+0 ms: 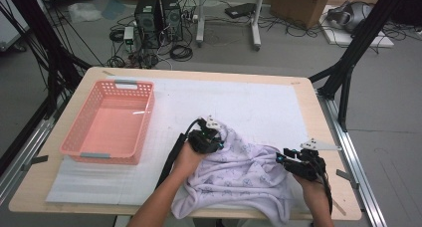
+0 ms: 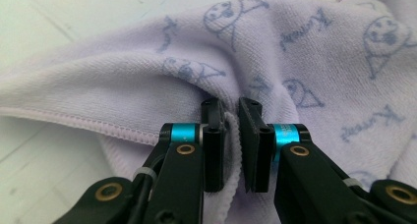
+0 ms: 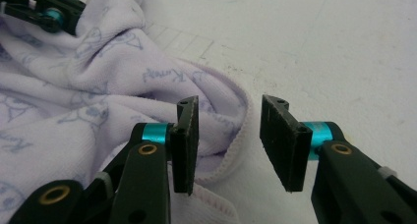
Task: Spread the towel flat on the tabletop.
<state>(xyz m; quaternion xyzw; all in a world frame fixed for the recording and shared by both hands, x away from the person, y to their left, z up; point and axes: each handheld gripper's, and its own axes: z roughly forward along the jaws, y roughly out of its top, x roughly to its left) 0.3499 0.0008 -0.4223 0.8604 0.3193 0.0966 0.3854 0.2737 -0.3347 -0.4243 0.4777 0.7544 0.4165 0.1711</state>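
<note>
A lilac towel [image 1: 244, 177] printed with small blue faces lies crumpled on the white mat near the table's front edge. My left gripper [image 1: 218, 142] sits at the towel's far left part. In the left gripper view its jaws [image 2: 232, 111] stand almost together, with a raised fold of the towel [image 2: 295, 52] pinched between the pads. My right gripper [image 1: 281, 157] rests at the towel's right side. In the right gripper view it [image 3: 228, 111] is open, its jaws wide apart. The towel's hemmed edge [image 3: 231, 150] curls under the gap, beside the left pad. The left gripper [image 3: 44, 10] shows at the top left there.
A pink plastic basket [image 1: 149, 107] stands on the left of the white mat [image 1: 249, 102], with nothing in it. Bare mat stretches behind the towel up to the table's far edge. Beyond the table, computers, cables and a cardboard box sit on the floor.
</note>
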